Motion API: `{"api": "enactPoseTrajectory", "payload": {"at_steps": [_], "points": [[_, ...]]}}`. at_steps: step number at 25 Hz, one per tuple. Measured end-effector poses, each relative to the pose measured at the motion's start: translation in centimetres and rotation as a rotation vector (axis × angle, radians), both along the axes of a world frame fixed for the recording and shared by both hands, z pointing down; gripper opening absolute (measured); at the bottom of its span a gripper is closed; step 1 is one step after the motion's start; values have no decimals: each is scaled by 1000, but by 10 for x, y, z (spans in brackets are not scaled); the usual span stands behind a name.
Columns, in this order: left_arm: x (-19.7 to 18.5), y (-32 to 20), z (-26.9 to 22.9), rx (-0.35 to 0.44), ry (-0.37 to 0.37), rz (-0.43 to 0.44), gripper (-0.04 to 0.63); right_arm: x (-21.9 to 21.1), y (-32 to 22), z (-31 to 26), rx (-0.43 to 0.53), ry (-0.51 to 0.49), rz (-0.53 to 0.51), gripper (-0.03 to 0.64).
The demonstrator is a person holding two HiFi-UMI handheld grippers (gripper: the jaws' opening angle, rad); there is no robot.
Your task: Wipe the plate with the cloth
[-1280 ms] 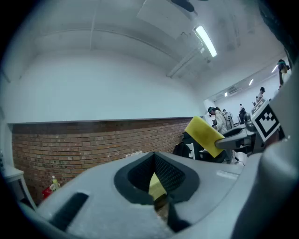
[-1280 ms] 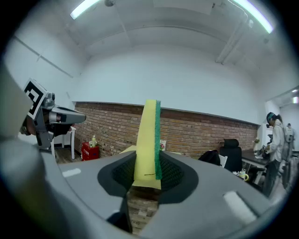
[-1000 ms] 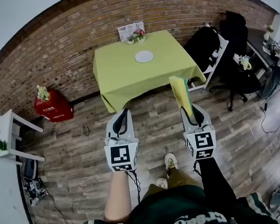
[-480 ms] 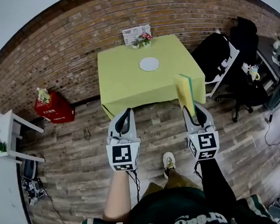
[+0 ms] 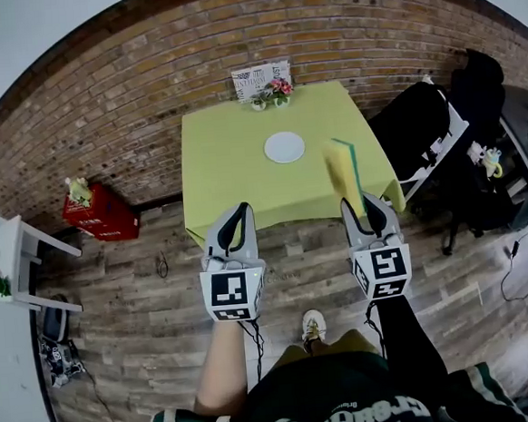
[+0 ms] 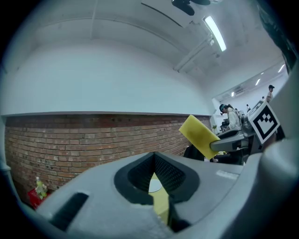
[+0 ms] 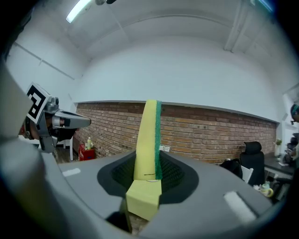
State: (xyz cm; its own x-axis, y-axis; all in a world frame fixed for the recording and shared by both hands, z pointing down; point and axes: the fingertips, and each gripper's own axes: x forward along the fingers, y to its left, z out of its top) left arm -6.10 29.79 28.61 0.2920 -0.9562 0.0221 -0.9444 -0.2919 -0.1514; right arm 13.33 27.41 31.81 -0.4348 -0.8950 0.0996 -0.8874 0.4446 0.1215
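Yellow sponge [image 5: 341, 170] pinched in right gripper [image 5: 360, 211], left gripper [image 5: 235, 221] closed empty; plate [image 5: 284, 146] sits well ahead, so next is walking up.

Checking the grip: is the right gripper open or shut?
The right gripper is shut on the sponge, standing upright between its jaws.

Bright even ceiling-tube light, strong fisheye edges, near bodies blurred.

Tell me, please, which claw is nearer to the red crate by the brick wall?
Left. The left claw hangs right of the red crate; the right claw, gripping the sponge, is farther right again.
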Motion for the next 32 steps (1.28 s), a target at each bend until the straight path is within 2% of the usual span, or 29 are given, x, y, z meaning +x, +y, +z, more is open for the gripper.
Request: {"api": "enactPoseTrajectory", "payload": {"at_steps": [6, 12, 19, 32], "points": [[9, -55, 0, -3, -14, -25, 6, 0, -59, 2, -3, -2, -39, 129], [18, -83, 4, 0, -9, -14, 6, 3, -93, 8, -15, -22, -71, 129], [26, -100, 1, 2, -23, -21, 6, 4, -111, 8, -15, -38, -99, 129], [26, -129, 6, 2, -4, 4, 6, -2, -130, 12, -27, -30, -139, 130]]}}
